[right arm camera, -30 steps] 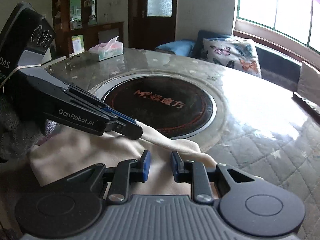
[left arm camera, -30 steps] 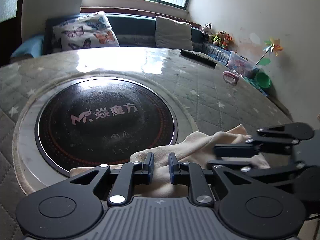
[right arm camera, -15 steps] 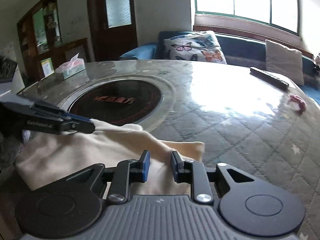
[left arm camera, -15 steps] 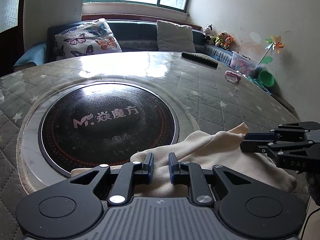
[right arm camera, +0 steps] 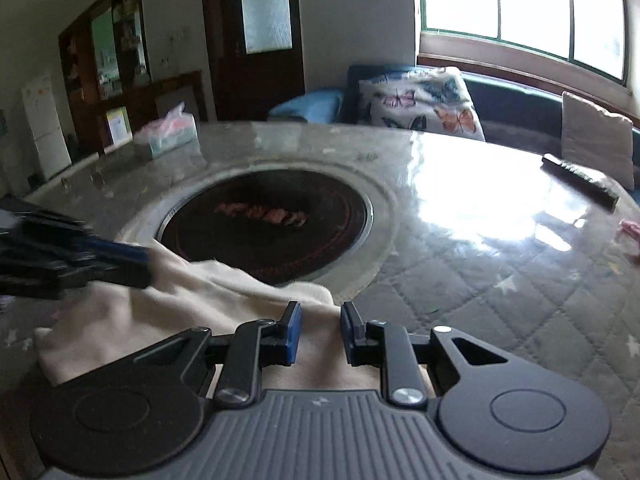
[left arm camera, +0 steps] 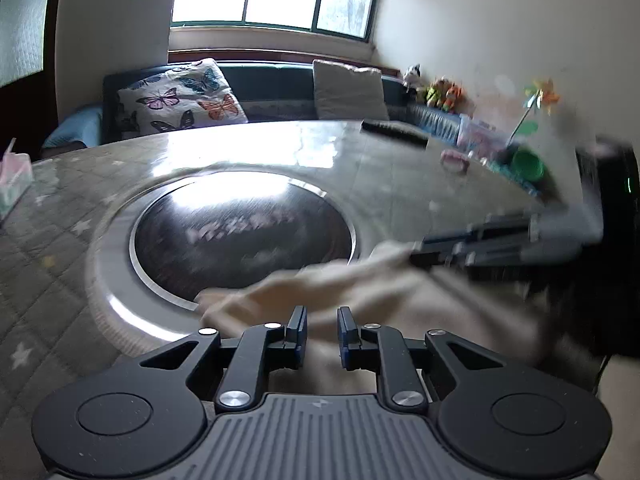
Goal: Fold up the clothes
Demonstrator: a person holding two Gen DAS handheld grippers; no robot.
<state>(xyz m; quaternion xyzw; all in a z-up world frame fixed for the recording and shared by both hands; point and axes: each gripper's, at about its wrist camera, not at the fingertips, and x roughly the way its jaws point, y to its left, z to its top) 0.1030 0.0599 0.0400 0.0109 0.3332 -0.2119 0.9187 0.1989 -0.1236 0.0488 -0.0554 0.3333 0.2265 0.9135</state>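
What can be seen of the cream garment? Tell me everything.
The cream garment is soft, fleecy-looking cloth, rumpled and partly folded, lying at the near edge of the quilted table. Its far edge overlaps the rim of the round black hotplate. The left gripper and right gripper sit over it, jaws narrowly apart; whether either pinches it is unclear.

2 cushions (left arm camera: pixel 182 98), 1 cloth (left arm camera: pixel 360 292), 1 remote (right arm camera: pixel 580 180).
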